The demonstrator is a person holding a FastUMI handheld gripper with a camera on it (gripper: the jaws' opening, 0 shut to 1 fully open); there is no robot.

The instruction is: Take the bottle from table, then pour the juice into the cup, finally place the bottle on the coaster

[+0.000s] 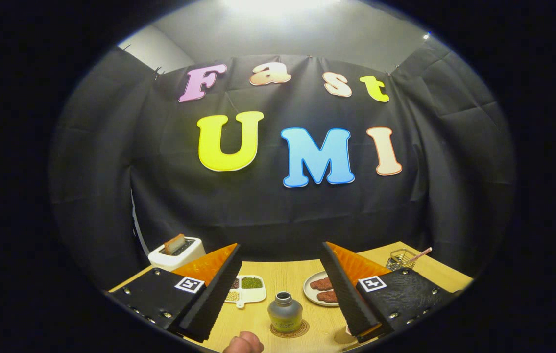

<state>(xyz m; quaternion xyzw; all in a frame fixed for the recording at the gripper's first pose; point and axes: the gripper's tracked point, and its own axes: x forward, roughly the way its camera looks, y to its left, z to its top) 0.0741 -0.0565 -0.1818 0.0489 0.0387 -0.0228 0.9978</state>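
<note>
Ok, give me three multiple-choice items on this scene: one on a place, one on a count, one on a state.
1. The bottle stands on:
A. the coaster
B. the toaster
C. the plate

2. Brown pieces on the plate:
A. two
B. four
C. none

3. The tool's fingers are:
A. shut on the bottle
B. spread apart, touching nothing
C. shut on the plate

Key: 1 A, the coaster rings the bottle's base; 2 A, two pieces lie side by side; 3 B, the bottle sits free between the fingers.
</note>
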